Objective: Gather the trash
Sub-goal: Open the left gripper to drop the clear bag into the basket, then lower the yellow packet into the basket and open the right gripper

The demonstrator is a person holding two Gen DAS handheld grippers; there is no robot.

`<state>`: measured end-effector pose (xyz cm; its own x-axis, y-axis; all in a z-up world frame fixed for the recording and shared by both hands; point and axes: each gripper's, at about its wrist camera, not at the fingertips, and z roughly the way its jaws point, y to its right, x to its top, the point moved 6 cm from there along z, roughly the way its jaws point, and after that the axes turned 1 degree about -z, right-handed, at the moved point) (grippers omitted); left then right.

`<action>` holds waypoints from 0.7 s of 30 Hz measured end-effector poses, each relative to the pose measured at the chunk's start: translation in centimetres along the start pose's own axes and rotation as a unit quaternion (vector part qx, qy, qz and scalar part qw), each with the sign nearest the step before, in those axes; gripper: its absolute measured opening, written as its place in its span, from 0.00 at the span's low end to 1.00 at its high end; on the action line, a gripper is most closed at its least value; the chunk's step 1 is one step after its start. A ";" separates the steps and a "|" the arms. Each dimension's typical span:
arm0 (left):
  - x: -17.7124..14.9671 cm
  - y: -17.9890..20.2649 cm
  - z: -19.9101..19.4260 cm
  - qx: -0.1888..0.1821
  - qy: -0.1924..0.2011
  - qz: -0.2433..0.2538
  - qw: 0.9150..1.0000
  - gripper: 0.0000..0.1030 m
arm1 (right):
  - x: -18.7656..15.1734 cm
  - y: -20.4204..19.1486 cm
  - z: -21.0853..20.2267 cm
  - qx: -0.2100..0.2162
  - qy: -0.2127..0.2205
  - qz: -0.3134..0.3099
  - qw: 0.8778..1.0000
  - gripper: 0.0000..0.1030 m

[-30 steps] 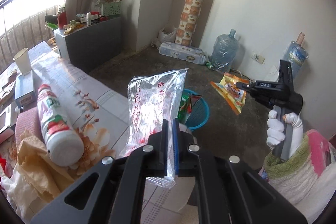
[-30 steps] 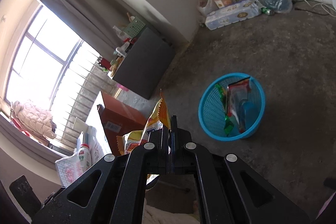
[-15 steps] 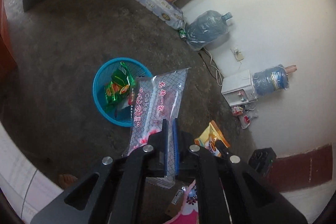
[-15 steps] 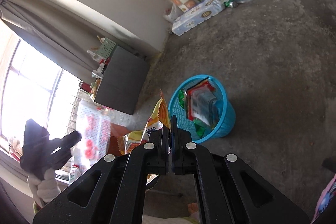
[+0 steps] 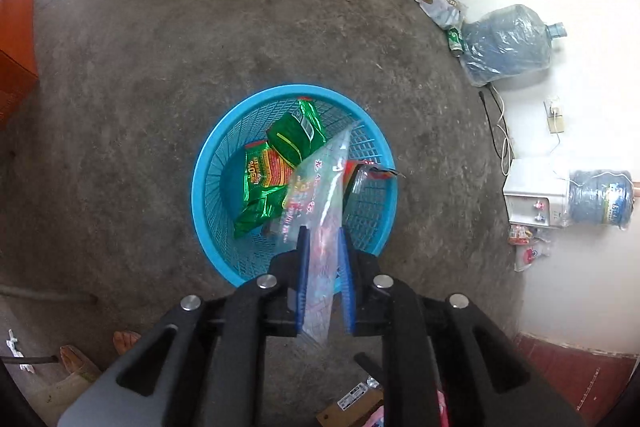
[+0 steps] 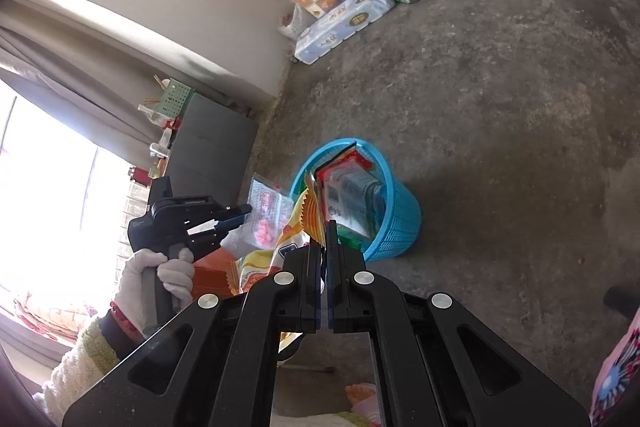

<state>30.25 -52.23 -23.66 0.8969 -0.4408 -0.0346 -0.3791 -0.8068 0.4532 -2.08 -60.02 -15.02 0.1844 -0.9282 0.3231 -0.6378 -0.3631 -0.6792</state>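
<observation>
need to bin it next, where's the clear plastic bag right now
In the left wrist view the clear plastic bag hangs between the left claw's just-opened jaws, directly over the blue basket.

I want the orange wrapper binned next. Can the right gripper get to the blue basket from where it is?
Probably yes: the right gripper, shut on the orange wrapper, has bare floor up to the blue basket; the left gripper is off to one side.
</observation>
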 end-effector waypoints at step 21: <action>-5.6 1.7 -19.3 -0.032 0.138 0.123 0.982 0.48 | 0.6 -10.1 12.6 -0.091 -0.013 -0.231 0.969 0.01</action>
<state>28.95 -43.54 -5.54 0.8113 -0.4879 0.3221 -0.5843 -0.6591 0.4735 13.85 -57.90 -16.24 0.4993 -0.6720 0.5470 -0.6027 -0.7229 -0.3379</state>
